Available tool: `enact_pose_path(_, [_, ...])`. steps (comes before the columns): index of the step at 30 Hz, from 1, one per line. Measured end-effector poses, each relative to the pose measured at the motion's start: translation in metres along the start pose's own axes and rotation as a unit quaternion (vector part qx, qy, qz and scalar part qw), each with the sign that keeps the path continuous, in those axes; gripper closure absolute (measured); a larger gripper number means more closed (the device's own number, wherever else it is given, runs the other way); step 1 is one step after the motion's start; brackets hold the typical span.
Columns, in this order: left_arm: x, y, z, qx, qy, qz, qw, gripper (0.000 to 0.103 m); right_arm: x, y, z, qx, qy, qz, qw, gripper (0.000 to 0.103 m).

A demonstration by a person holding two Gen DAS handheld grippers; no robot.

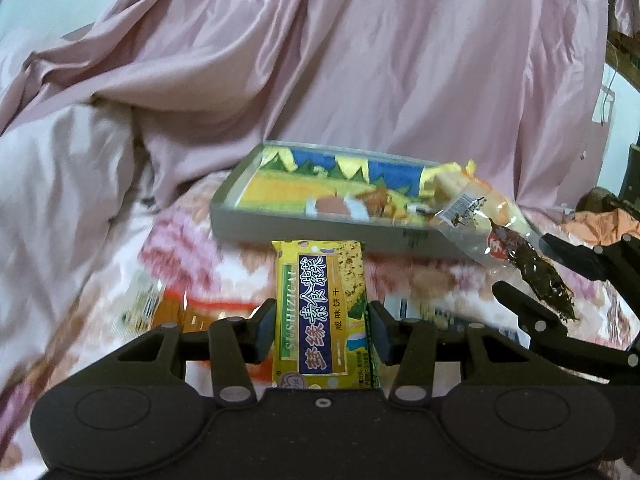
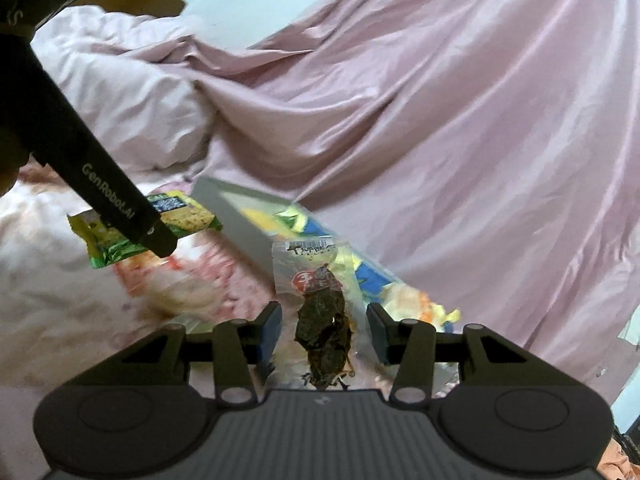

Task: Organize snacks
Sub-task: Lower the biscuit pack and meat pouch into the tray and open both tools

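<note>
My left gripper (image 1: 321,330) is shut on a yellow cracker packet (image 1: 320,312) with a purple label, held above the floral bedsheet just in front of the grey tray (image 1: 256,222). The tray has a colourful picture bottom and holds a yellow snack packet (image 1: 448,180). My right gripper (image 2: 323,332) is shut on a clear packet of dark dried snack (image 2: 322,312), held over the tray's near corner (image 2: 236,216). In the left wrist view that clear packet (image 1: 504,240) hangs at the tray's right end, with the right gripper's fingers (image 1: 532,312) behind it. The cracker packet also shows in the right wrist view (image 2: 180,220).
A rumpled pink duvet (image 1: 340,60) piles up behind the tray. An orange snack packet (image 1: 192,312) lies on the floral sheet (image 1: 180,240) left of my left gripper. Orange cloth (image 1: 608,220) lies at the far right. The left gripper's black body (image 2: 100,188) crosses the right wrist view.
</note>
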State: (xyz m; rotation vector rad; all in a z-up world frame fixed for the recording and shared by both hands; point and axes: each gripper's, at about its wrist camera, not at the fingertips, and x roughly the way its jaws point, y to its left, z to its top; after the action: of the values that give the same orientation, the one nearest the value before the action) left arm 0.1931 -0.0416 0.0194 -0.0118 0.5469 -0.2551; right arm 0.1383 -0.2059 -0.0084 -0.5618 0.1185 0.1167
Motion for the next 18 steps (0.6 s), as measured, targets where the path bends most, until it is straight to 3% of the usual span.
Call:
enact_pose_path(10, [0.041, 0.007, 0.065, -0.004, -0.028, 0.024, 0.9993, 0.053, 0.053, -0.021, 0.026, 0.01, -0.022, -0.013, 1.0, 0.052])
enact_pose_path(18, [0.08, 0.013, 0.093, -0.038, -0.033, 0.046, 0.9977, 0.053, 0.094, -0.024, 0.04, 0.01, -0.013, 0.006, 1.0, 0.052])
